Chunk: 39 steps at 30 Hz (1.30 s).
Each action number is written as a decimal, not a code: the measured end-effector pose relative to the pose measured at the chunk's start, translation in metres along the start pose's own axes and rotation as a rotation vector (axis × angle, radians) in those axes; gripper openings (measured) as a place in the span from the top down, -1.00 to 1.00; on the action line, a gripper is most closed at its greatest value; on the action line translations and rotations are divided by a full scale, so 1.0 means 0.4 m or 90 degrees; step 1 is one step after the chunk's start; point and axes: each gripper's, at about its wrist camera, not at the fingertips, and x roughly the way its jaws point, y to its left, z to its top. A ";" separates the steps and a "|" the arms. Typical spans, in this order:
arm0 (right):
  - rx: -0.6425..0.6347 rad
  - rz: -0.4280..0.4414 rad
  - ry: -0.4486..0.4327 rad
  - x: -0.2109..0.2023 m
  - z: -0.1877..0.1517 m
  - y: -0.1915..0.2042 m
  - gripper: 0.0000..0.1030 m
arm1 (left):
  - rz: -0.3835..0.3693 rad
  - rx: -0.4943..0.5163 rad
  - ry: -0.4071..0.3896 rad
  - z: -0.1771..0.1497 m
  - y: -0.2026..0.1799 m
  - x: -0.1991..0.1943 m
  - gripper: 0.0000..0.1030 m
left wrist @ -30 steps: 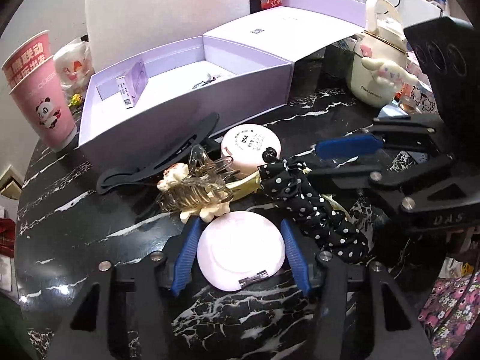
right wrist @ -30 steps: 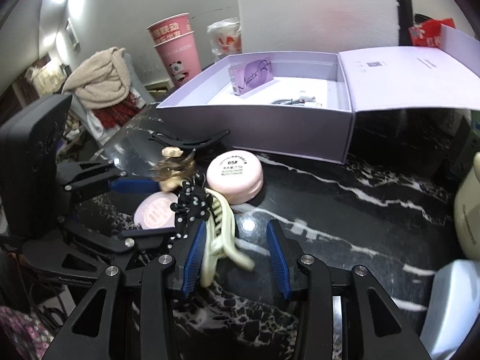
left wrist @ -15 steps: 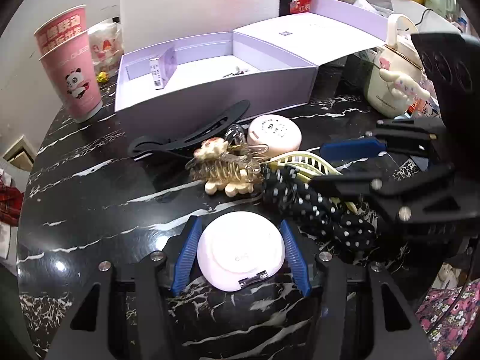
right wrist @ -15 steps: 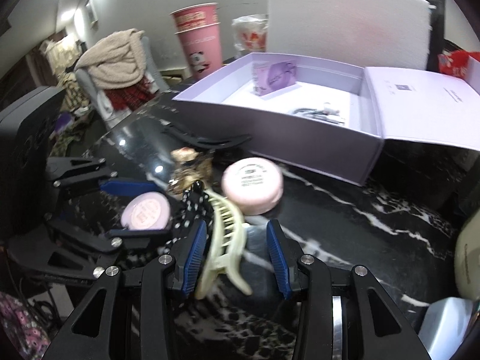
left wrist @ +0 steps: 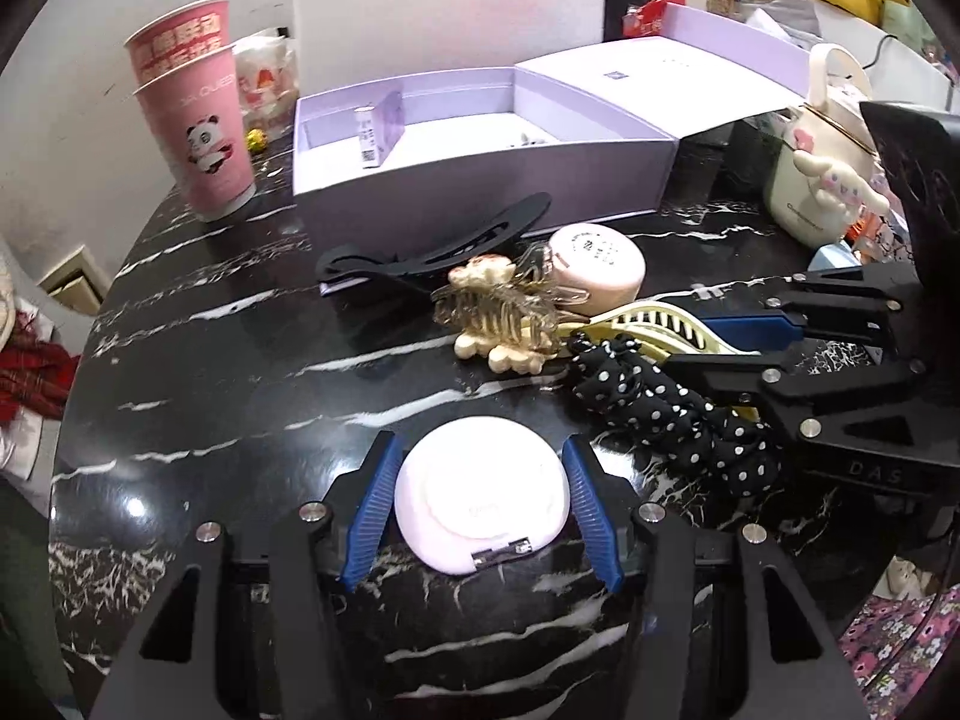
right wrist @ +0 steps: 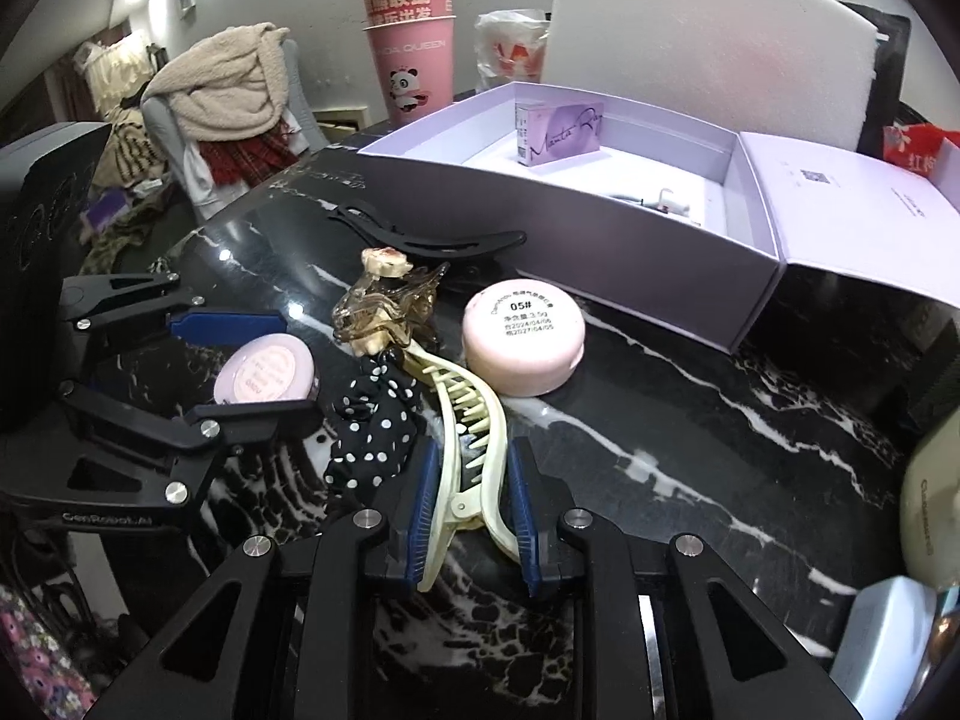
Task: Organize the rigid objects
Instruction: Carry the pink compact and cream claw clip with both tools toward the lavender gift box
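My left gripper (left wrist: 480, 507) is shut on a round lilac compact (left wrist: 480, 501), held just over the black marble table (left wrist: 240, 396); it also shows in the right wrist view (right wrist: 267, 371). My right gripper (right wrist: 471, 495) is shut on a cream claw hair clip (right wrist: 471, 438), which also shows in the left wrist view (left wrist: 654, 321). A polka-dot scrunchie (right wrist: 375, 420) lies beside the clip. A pink compact marked 05# (right wrist: 523, 336), an amber bear claw clip (right wrist: 384, 306) and a long black hair clip (right wrist: 432, 240) lie before the open lilac box (right wrist: 600, 210).
Stacked pink panda cups (left wrist: 198, 114) stand at the far left of the table. A cream kettle with a plush figure (left wrist: 828, 174) stands at the right. The box holds a small purple carton (right wrist: 558, 132). A white foam sheet (right wrist: 708, 42) stands behind it.
Both grippers have drawn back and up from the pile, the left with the lilac compact. The right has closed on the cream clip and pulled it clear of the scrunchie.
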 end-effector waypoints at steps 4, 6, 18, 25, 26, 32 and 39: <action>0.015 0.005 -0.002 -0.002 -0.003 -0.007 0.54 | 0.010 -0.011 0.013 -0.009 0.004 0.005 -0.66; 0.017 0.004 -0.004 -0.002 -0.004 -0.007 0.54 | 0.008 -0.007 -0.001 -0.019 0.003 0.002 -0.66; 0.019 -0.017 -0.016 -0.025 -0.014 -0.005 0.61 | -0.009 -0.032 -0.015 -0.014 0.006 -0.012 -0.06; 0.027 -0.028 -0.027 -0.065 -0.024 -0.009 0.61 | -0.018 -0.035 -0.040 -0.003 -0.003 -0.045 -0.06; 0.026 -0.031 -0.030 -0.073 -0.025 -0.008 0.61 | -0.019 -0.034 -0.044 0.002 -0.006 -0.052 -0.06; 0.002 -0.070 -0.029 -0.103 -0.023 -0.002 0.61 | -0.026 -0.038 -0.068 0.023 -0.012 -0.080 -0.06; -0.037 -0.115 -0.001 -0.097 -0.013 -0.003 0.62 | -0.029 -0.029 -0.087 0.044 -0.025 -0.086 -0.06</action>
